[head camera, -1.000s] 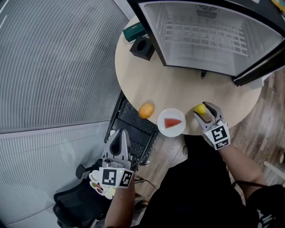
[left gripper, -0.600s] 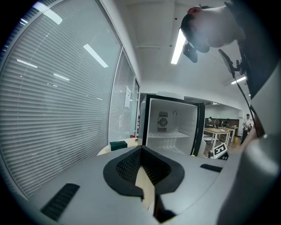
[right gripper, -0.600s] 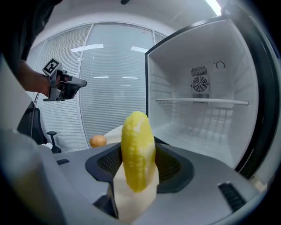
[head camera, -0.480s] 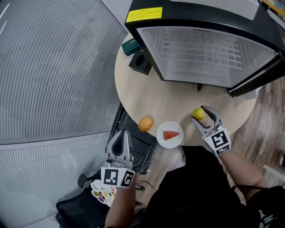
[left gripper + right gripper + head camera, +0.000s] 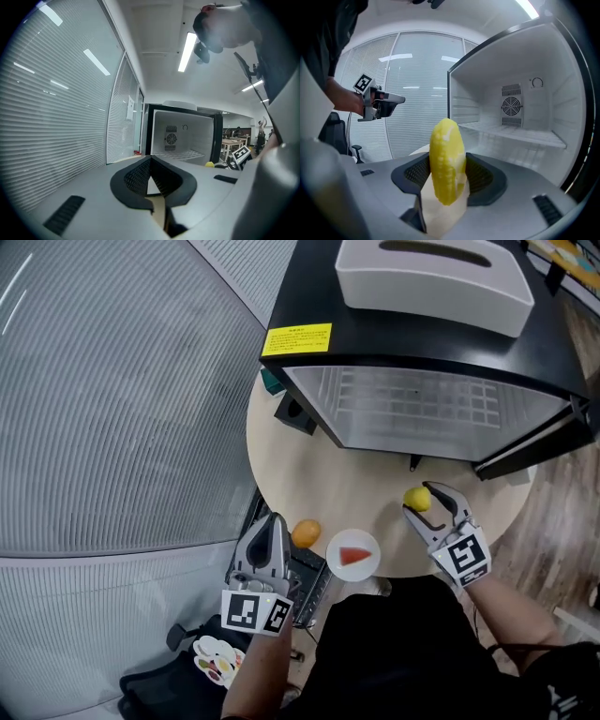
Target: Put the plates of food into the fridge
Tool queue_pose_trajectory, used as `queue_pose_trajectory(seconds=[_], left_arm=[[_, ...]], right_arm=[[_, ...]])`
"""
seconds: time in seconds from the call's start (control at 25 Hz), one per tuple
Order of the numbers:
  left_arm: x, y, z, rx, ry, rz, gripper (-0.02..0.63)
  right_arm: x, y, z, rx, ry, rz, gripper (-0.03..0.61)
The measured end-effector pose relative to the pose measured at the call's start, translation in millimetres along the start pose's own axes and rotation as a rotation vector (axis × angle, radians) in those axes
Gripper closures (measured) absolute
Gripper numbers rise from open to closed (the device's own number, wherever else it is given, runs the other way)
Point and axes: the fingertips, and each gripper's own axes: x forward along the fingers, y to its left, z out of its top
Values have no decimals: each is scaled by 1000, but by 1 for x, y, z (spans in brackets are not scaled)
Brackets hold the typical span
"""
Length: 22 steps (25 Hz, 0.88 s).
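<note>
Our right claw [image 5: 424, 504] is clamped on a yellow corn cob [image 5: 447, 161] above the bench's [image 5: 366, 484] near right edge, facing the open fridge [image 5: 441, 413]. Our left claw [image 5: 150, 165] is pressed together on nothing, off the near left edge. The plate [image 5: 354, 574] with a watermelon slice [image 5: 354, 556] sits at the near edge, an orange [image 5: 305, 533] just beside it.
</note>
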Motion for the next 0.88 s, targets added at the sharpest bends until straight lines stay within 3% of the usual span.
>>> queue_pose_trajectory(seconds=[0.2, 0.68, 0.88], left_arm=[[24, -10, 16, 22, -8, -30, 607], [85, -23, 43, 54, -57, -203, 608], [93, -5, 52, 55, -72, -259, 607]], right_arm=[[1, -14, 21, -46, -31, -6, 342], [7, -40, 68, 40, -93, -156, 342], [14, -51, 85, 77, -116, -232, 342]])
